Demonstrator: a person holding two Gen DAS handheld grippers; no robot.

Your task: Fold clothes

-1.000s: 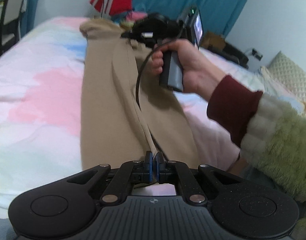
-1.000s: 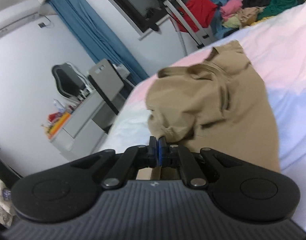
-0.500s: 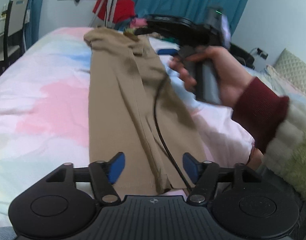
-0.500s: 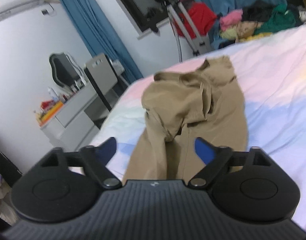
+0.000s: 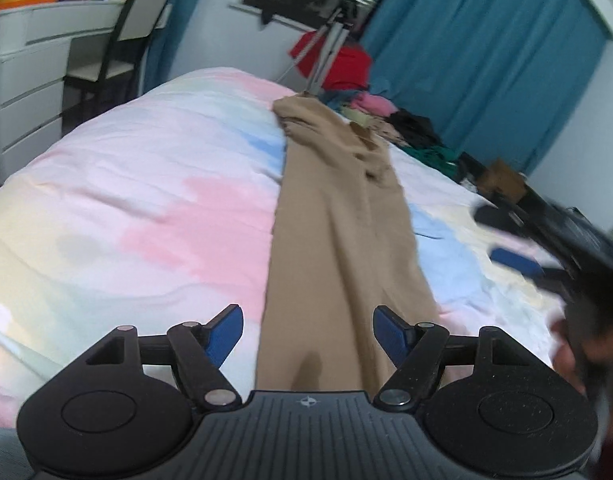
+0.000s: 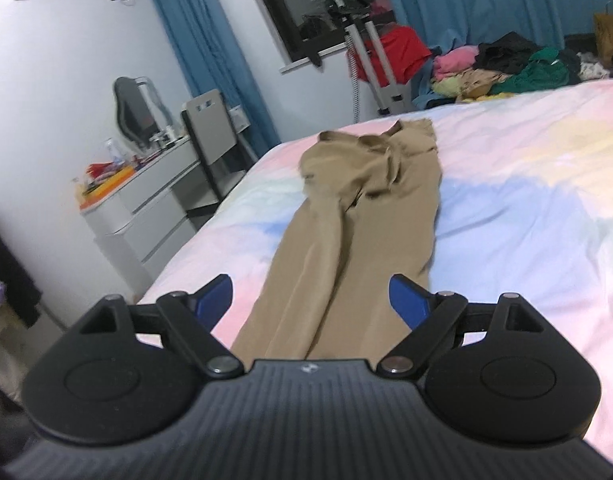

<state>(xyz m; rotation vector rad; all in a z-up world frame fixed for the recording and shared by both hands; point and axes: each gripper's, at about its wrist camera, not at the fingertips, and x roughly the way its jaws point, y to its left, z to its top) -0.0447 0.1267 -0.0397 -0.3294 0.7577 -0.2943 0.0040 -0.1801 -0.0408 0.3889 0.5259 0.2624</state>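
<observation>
Trousers [image 5: 338, 232] lay lengthwise on bed [image 5: 146, 200], legs together.
Left tool [image 5: 308, 330] and right tool [image 6: 310, 300] hovered released; crosswise fold likely next.

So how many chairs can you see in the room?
2. In the right wrist view, a black office chair stands far left by the wall, and a grey-backed chair sits at the white desk beside the bed. Others may be hidden.

Home bedroom, pastel bed [image 5: 146, 208], blue curtains [image 5: 486, 52], white dresser [image 6: 146, 216], clothes pile [image 6: 506, 64]
</observation>
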